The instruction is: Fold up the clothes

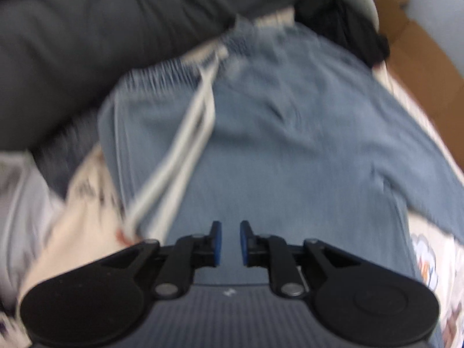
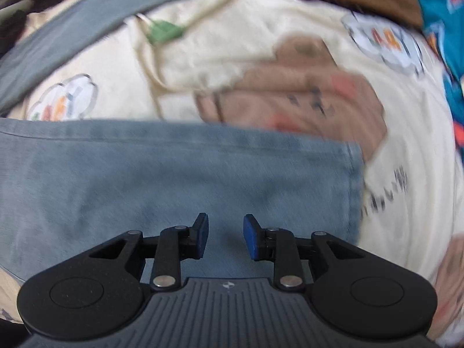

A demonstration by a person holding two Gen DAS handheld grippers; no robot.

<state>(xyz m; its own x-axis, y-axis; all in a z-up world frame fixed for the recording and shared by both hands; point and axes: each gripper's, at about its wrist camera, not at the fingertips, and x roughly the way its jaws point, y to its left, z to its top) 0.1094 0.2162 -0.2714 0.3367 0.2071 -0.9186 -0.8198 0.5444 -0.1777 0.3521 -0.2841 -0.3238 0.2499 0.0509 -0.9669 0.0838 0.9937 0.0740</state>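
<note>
Light blue denim shorts [image 1: 275,121] lie spread on a cream printed sheet, their gathered waistband and white drawstring [image 1: 179,145] toward the upper left in the left wrist view. My left gripper [image 1: 230,242] hovers over the shorts' cloth, open by a narrow gap with nothing between its blue pads. In the right wrist view the shorts' leg [image 2: 179,174] fills the lower left, with its hem running across the middle. My right gripper [image 2: 226,236] is open above that leg and holds nothing. Both views are motion-blurred.
A cream sheet [image 2: 232,43] with bear and cloud prints covers the surface. A dark grey garment [image 1: 87,29] lies bunched beyond the waistband. A brown cardboard box [image 1: 429,66] stands at the right. Teal patterned cloth [image 2: 443,14] sits at the far right.
</note>
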